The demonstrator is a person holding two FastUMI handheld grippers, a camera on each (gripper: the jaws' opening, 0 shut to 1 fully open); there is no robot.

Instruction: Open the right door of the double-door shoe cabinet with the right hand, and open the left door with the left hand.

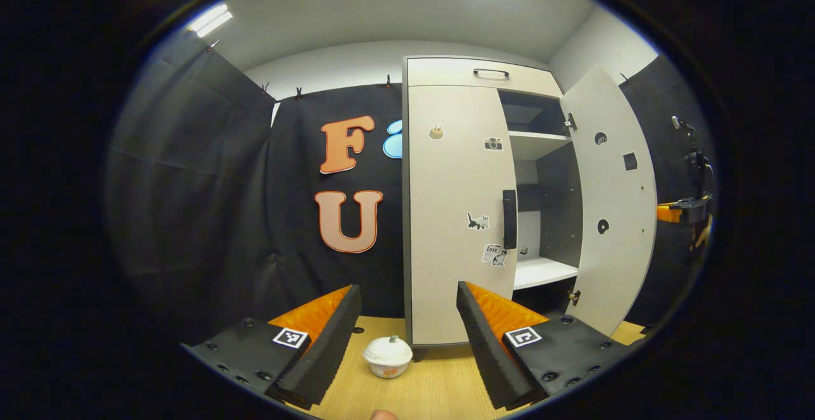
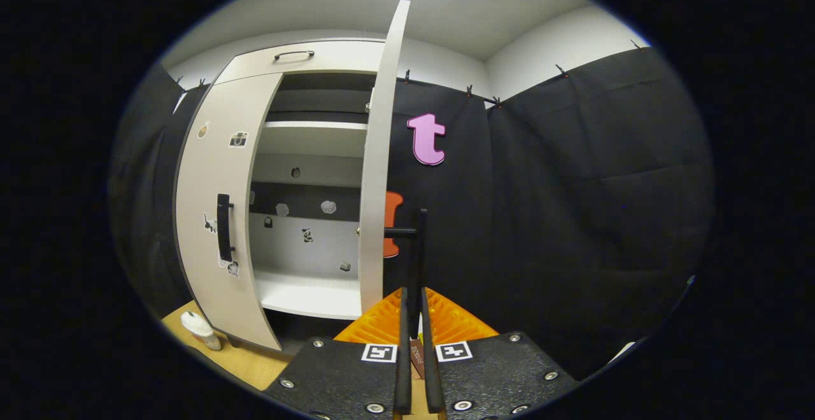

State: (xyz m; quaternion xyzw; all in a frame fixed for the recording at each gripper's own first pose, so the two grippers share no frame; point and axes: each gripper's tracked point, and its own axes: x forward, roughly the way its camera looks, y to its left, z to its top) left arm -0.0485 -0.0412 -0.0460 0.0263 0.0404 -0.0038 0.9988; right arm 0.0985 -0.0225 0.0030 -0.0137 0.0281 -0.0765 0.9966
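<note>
The pale shoe cabinet (image 1: 468,71) stands ahead against the black cloth. Its left door (image 1: 455,216) is closed, with a black vertical handle (image 1: 509,219) at its right edge. My left gripper (image 1: 407,318) is open and well short of that door, nothing between its fingers. The right door (image 1: 608,197) is swung wide, baring white shelves (image 1: 541,272). In the right gripper view that door (image 2: 375,203) shows edge-on, and my right gripper (image 2: 412,296) is shut on its black handle (image 2: 418,242). The right gripper (image 1: 684,211) also shows far right in the left gripper view.
A small white lidded container (image 1: 388,356) sits on the wooden floor (image 1: 439,385) just left of the cabinet's front corner; it is also low left in the right gripper view (image 2: 200,329). Black cloth walls stand on both sides.
</note>
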